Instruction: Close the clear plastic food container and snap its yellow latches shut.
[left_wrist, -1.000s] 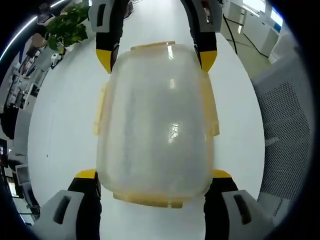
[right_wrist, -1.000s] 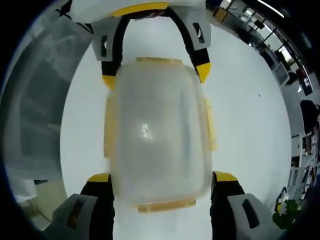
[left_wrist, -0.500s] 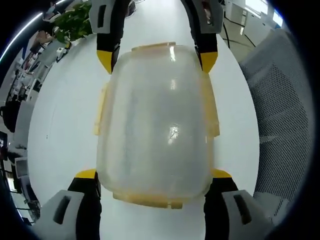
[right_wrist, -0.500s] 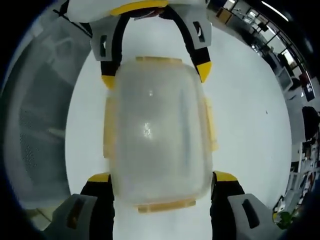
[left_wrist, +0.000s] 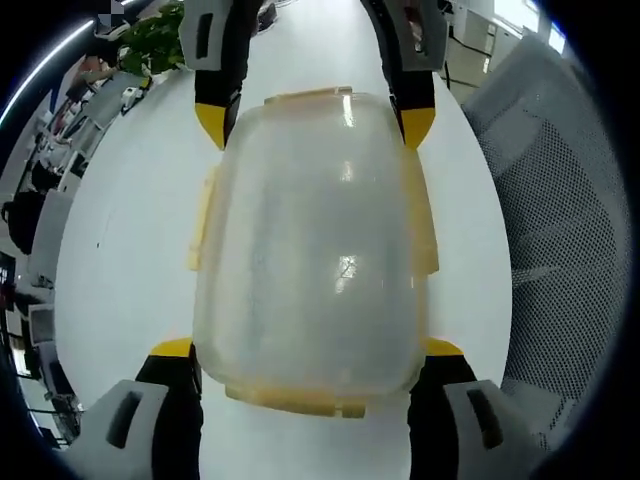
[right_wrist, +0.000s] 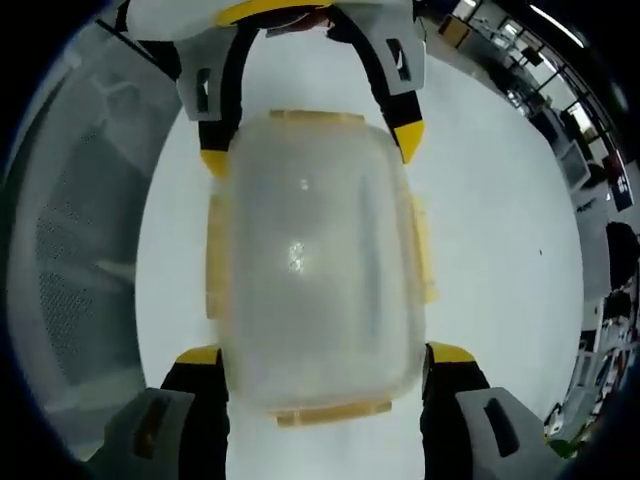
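Between my two grippers sits the clear plastic food container, lid side toward both cameras, over a white table. Its long axis runs straight away from each camera, one short end toward each tool. I can see yellow latches along both long sides and at both short ends; whether they are snapped down I cannot tell.

From the left gripper view, my left gripper has its jaws spread wide, one yellow-tipped finger at each near corner of the container, touching or just beside it. The right gripper faces me from the far end, its tips at the far corners in the same way.

From the right gripper view the picture mirrors: the right gripper straddles the container's near end with jaws wide apart, and the left gripper brackets the far end. A yellow latch lies along the right long side.

Beside the table stands a mesh-backed chair. At the table's far edge I see a green plant, with office desks behind.
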